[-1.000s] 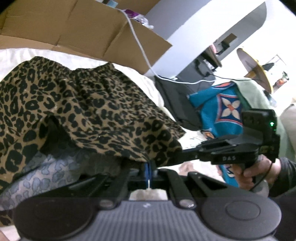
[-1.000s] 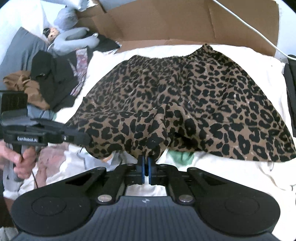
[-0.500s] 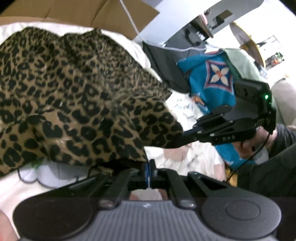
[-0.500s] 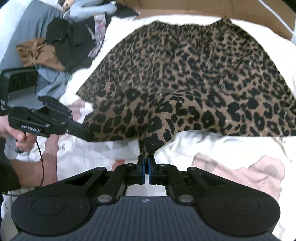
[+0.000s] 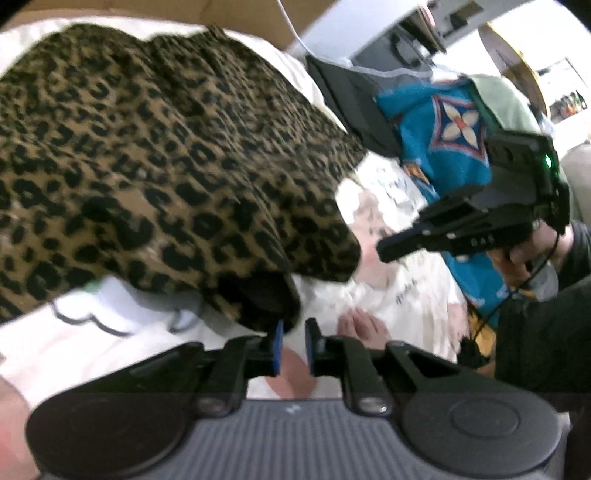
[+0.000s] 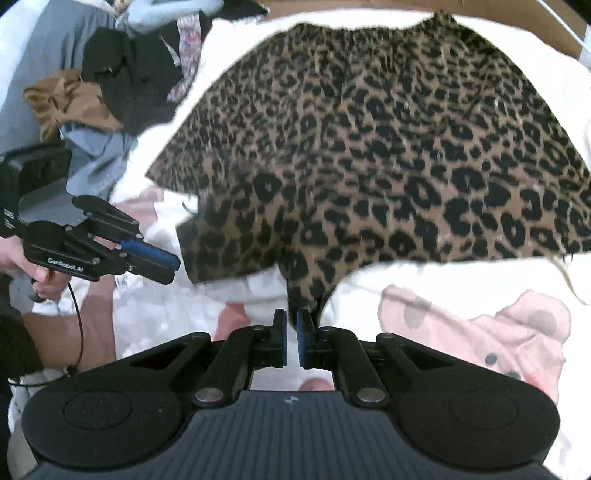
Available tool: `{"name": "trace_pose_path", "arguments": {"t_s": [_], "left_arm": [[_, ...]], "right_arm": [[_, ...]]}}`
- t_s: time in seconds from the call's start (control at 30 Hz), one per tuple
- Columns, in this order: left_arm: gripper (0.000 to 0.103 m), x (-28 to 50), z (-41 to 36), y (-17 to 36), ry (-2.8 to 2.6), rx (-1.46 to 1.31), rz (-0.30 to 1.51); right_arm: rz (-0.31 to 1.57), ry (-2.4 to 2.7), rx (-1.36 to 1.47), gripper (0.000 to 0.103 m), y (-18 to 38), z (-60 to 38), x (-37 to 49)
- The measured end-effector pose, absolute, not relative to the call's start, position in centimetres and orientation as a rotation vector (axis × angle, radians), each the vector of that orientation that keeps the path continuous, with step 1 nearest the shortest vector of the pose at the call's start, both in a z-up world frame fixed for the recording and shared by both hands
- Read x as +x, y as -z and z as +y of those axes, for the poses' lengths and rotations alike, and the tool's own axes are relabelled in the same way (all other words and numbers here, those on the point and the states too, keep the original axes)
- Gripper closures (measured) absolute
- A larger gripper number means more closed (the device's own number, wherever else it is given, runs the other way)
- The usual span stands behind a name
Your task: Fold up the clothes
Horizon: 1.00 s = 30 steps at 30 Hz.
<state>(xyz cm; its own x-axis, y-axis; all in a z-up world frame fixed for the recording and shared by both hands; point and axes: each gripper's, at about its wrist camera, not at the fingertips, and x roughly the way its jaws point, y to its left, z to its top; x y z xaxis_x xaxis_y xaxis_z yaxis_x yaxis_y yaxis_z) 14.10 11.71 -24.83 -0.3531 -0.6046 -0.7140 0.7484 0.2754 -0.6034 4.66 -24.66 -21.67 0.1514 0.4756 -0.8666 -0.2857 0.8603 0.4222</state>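
A leopard-print skirt (image 6: 369, 147) lies spread on the white bed, its waistband at the far side; it also shows in the left wrist view (image 5: 147, 147). My left gripper (image 5: 293, 332) is open, its jaws a little apart, with the skirt's near hem just in front of the left fingertip. My right gripper (image 6: 291, 325) is open by a small gap, the hem's near point resting just ahead of it. Each gripper shows in the other's view: the right one (image 5: 388, 251) and the left one (image 6: 162, 262), both off the skirt's edge.
A pile of dark, brown and grey clothes (image 6: 92, 92) lies at the far left. A turquoise patterned cloth (image 5: 443, 140) and a black item (image 5: 354, 103) lie to the right. Cardboard (image 5: 240, 11) lines the far edge. The white bedsheet (image 6: 480, 325) has pink prints.
Both grippers lowered the skirt's hem toward me onto the bed, then opened and let it go. The skirt now lies flat and both grippers have drawn back slightly.
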Motion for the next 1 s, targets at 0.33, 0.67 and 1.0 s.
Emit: {"name": "trace_pose_path", "arguments": {"t_s": [0.33,0.67,1.0], "left_arm": [[0.089,19.6,15.6,23.1,1.146,0.022,1.209],[0.088,22.9,18.5,22.9,0.965,0.017,1.118],[0.086,24.6,21.6,23.9,0.850,0.016,1.081]], "right_arm": [[1.277,-0.583,0.312,0.084,21.7,-22.2,6.3],[1.341,-0.485,0.526,0.077,25.0,-20.5,6.8],[1.438,-0.397,0.693,0.076,30.1,-18.6,6.4]]}}
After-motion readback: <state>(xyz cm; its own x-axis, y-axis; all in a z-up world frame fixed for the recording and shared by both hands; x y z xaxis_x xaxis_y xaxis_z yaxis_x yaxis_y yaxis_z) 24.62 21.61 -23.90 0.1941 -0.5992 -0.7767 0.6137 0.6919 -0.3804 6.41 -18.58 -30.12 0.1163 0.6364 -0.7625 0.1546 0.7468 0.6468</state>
